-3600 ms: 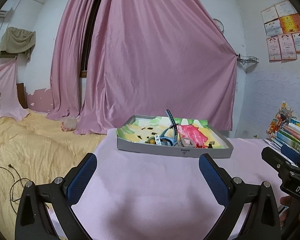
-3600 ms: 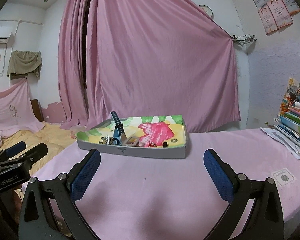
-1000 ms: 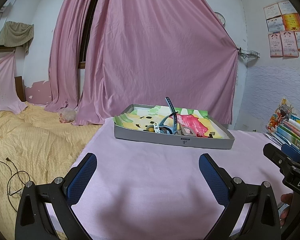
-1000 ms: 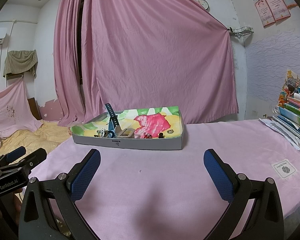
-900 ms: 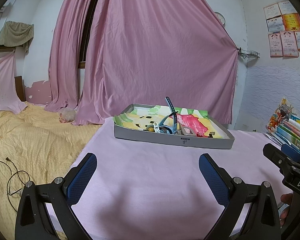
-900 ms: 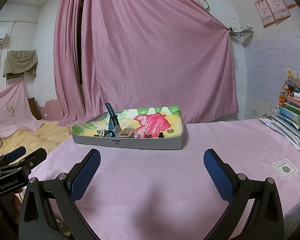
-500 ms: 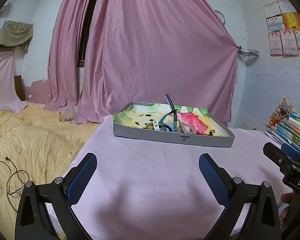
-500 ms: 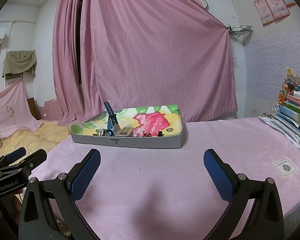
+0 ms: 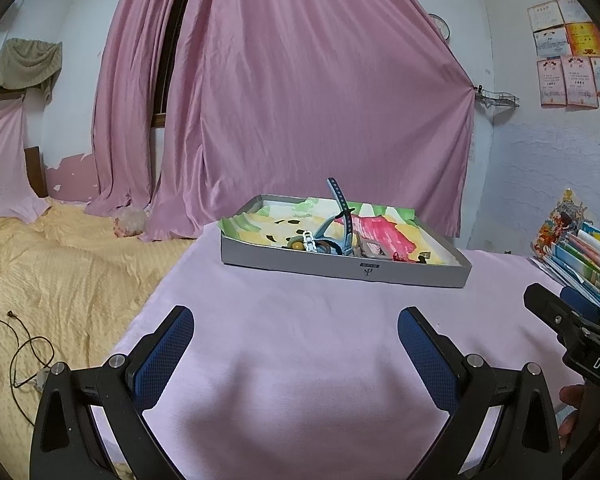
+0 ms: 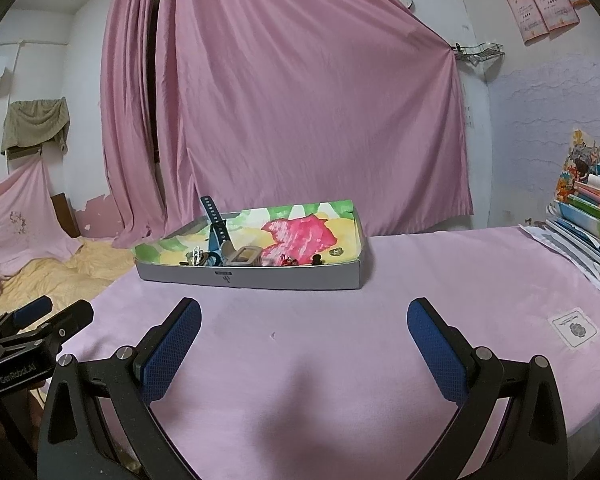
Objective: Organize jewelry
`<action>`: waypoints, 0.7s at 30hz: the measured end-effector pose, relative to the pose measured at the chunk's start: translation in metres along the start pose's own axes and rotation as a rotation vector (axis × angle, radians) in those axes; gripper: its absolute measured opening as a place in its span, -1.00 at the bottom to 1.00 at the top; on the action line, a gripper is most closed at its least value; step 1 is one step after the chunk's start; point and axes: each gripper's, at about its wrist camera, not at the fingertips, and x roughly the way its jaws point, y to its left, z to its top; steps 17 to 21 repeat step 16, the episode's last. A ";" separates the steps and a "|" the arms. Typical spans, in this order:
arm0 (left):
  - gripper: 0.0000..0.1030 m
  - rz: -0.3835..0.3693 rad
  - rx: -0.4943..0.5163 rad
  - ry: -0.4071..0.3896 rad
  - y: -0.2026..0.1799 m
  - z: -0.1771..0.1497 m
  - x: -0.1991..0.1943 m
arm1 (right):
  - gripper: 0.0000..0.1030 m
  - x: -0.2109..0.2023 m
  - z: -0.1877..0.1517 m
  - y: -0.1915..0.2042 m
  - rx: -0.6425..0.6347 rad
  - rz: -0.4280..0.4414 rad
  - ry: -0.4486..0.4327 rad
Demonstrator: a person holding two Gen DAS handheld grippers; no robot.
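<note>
Compared with the view of a few seconds back, the shallow grey cardboard tray [image 9: 416, 273] sits higher and a little further left in the left wrist view, its floral lining less exposed, so the camera now looks at it from a lower angle. The left gripper [image 9: 296, 334] hangs above the soft pink fleece cover [image 9: 300, 328] with its blue textured pads [image 9: 162, 360] spread wide and nothing between them. The right gripper [image 10: 304, 330] is likewise spread wide and empty, well short of the tray [image 10: 260, 278]. Inside the tray, on a glossy paper lining printed with pink, yellow and green flowers [image 10: 300, 232], lies the jewelry: a blue perforated rubber watch strap [image 10: 216, 222] standing upright, a white link chain [image 9: 308, 240], a small grey rectangular case [image 10: 244, 257] and tiny dark pieces too small to identify. Pink wrinkled curtains [image 9: 300, 100] hang behind.
</note>
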 end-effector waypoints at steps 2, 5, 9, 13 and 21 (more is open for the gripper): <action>0.99 -0.002 -0.011 0.007 0.000 0.000 0.001 | 0.97 0.003 0.002 -0.001 0.001 -0.002 0.005; 0.99 0.006 -0.023 -0.017 0.001 -0.001 0.000 | 0.97 0.006 0.001 -0.002 0.004 -0.003 0.014; 0.99 0.020 -0.009 -0.023 -0.001 0.000 0.004 | 0.97 0.010 -0.001 -0.002 0.008 -0.006 0.026; 0.99 0.028 0.002 -0.017 -0.002 0.000 0.009 | 0.97 0.016 0.000 -0.004 0.010 -0.007 0.037; 0.99 0.034 0.006 -0.009 -0.001 0.000 0.012 | 0.97 0.020 0.000 -0.003 0.011 -0.009 0.046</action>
